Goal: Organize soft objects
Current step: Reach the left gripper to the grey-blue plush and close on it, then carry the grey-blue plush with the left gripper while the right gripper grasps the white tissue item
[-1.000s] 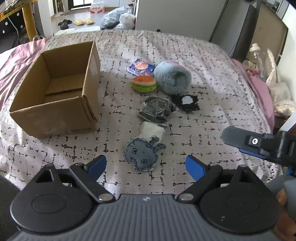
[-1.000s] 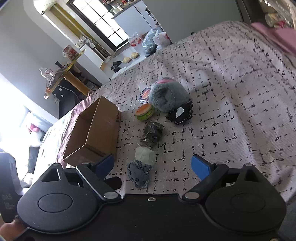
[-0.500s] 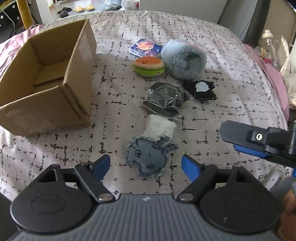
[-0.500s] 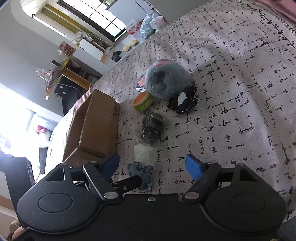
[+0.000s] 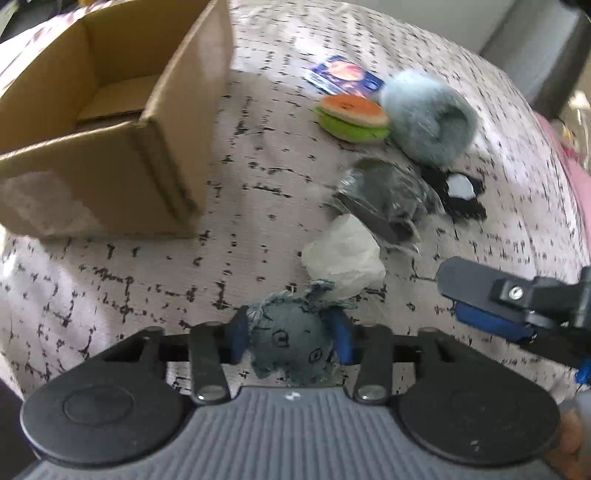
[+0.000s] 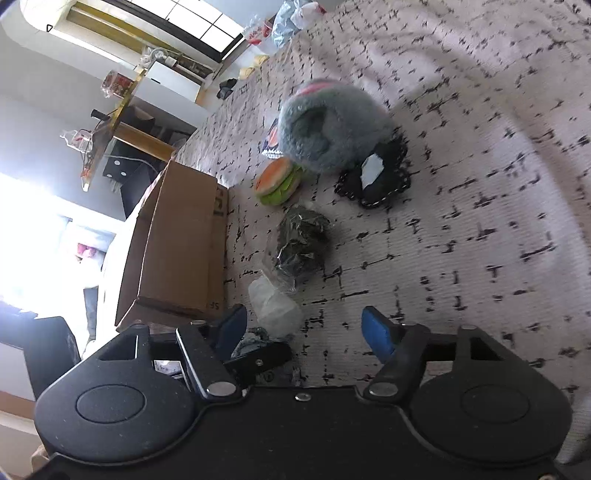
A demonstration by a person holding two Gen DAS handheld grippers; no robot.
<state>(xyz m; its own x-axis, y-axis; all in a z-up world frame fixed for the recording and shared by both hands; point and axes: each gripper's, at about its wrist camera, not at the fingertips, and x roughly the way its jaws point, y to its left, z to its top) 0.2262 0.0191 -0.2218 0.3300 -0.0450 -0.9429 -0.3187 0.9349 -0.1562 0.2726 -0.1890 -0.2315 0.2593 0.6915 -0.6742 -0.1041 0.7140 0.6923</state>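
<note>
My left gripper [image 5: 289, 338] is shut on a blue denim plush toy [image 5: 291, 341] that lies on the patterned bedspread. Beyond it lie a white soft bundle [image 5: 343, 258], a dark item in clear plastic [image 5: 388, 195], a black-and-white patch [image 5: 460, 192], a burger plush [image 5: 351, 116] and a grey fluffy toy [image 5: 428, 118]. An open cardboard box [image 5: 110, 122] stands at the left. My right gripper [image 6: 304, 332] is open and empty, just right of the white bundle [image 6: 275, 308]; one of its fingers [image 5: 484, 295] shows in the left wrist view.
A blue card packet [image 5: 341, 75] lies behind the burger plush. The bed [image 6: 480, 184] stretches to the right. A yellow-legged table [image 6: 122, 122] and bags [image 6: 291, 22] stand beyond the far edge of the bed.
My left gripper has moved forward and down and closed around the denim plush. My right gripper has moved closer to the bed, still open.
</note>
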